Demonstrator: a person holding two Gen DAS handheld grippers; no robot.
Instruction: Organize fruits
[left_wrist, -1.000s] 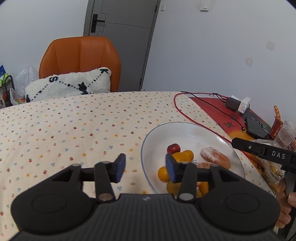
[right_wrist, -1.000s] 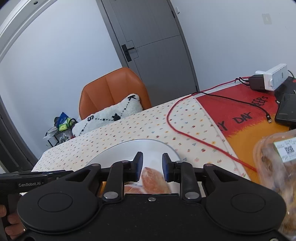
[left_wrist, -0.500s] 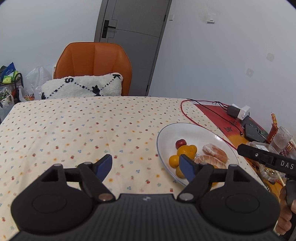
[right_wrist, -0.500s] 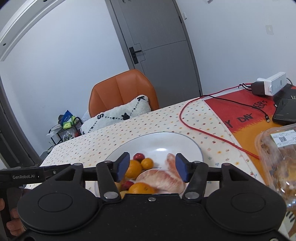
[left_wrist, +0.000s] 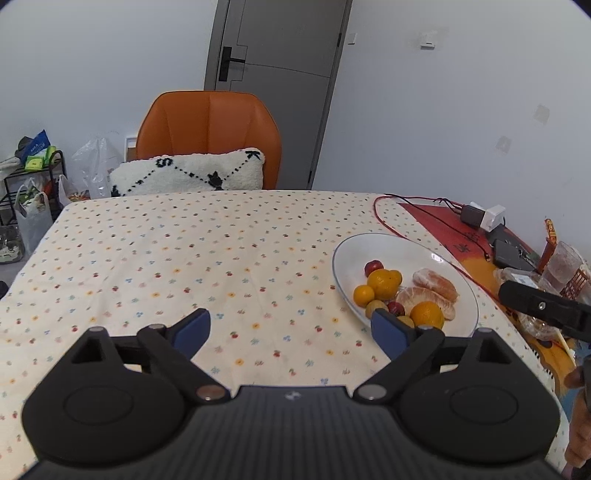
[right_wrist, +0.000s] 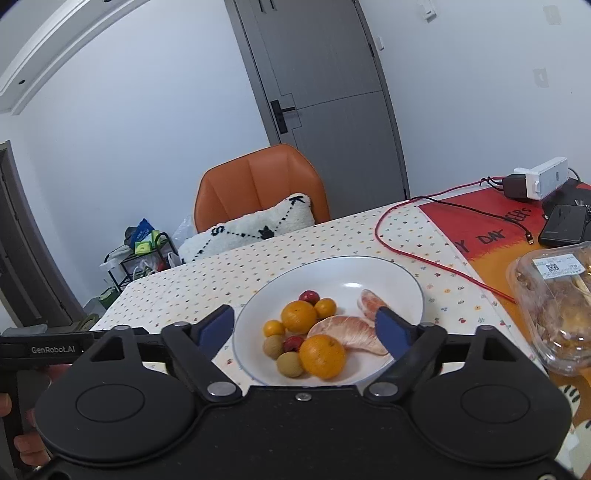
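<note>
A white plate (right_wrist: 399, 280) sits on the flowered tablecloth and holds oranges (right_wrist: 322, 356), small red fruits (right_wrist: 308, 296), tan longans (right_wrist: 290, 364) and peeled pomelo segments (right_wrist: 347, 332). My right gripper (right_wrist: 305, 328) is open and empty, held just above the plate's near side. In the left wrist view the plate (left_wrist: 399, 251) lies to the right. My left gripper (left_wrist: 291, 330) is open and empty over bare cloth left of the plate.
A red cable (right_wrist: 406, 251) runs past the plate. A clear plastic food box (right_wrist: 554, 299), a phone (right_wrist: 563, 225) and a charger (right_wrist: 543, 181) lie to the right on a red mat. An orange chair (left_wrist: 208, 136) with a pillow stands behind the table.
Both grippers have opened wide and drawn back and up from the plate. The pomelo segment between the right fingers now lies on the plate.
</note>
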